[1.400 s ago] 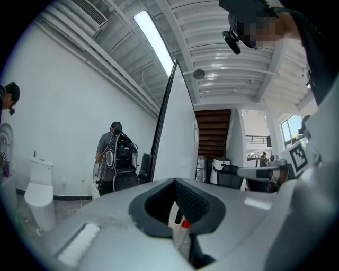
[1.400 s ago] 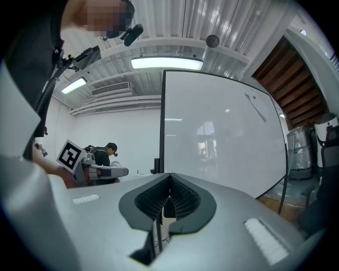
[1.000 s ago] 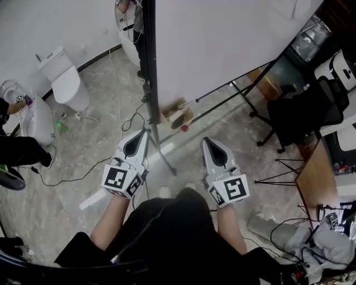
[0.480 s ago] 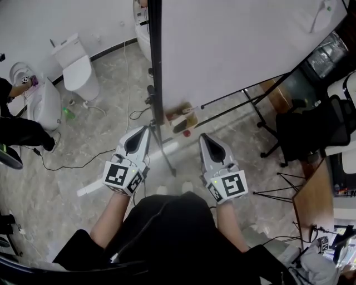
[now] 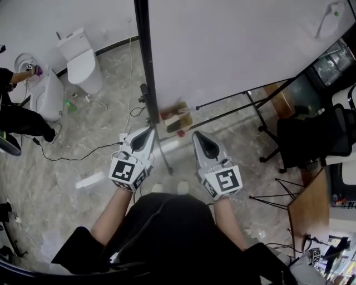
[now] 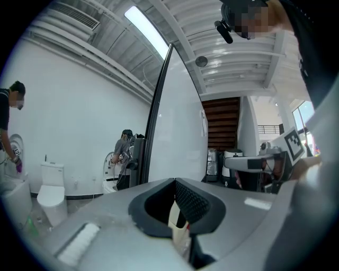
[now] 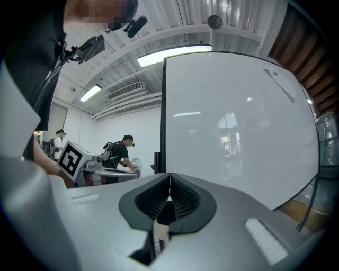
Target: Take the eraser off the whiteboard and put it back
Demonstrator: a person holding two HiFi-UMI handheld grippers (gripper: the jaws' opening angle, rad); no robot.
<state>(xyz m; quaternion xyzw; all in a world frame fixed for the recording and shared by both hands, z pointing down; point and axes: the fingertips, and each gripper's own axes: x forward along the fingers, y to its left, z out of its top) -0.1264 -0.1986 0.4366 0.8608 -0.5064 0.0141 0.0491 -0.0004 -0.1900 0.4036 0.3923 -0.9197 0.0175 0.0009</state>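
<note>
Marble floor (image 5: 55, 167), a toilet (image 5: 83, 61) at left. The left gripper (image 5: 150, 131) faces the whiteboard (image 5: 233, 50) with jaws closed, empty; the right gripper (image 5: 197, 135) likewise. A small item, seemingly the eraser (image 5: 335, 12), sits far up the board's right side.

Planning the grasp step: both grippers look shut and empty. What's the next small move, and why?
Probably lift the right gripper toward the small object high on the whiteboard, likely the eraser, opening its jaws; it is shut, empty and well below it.
</note>
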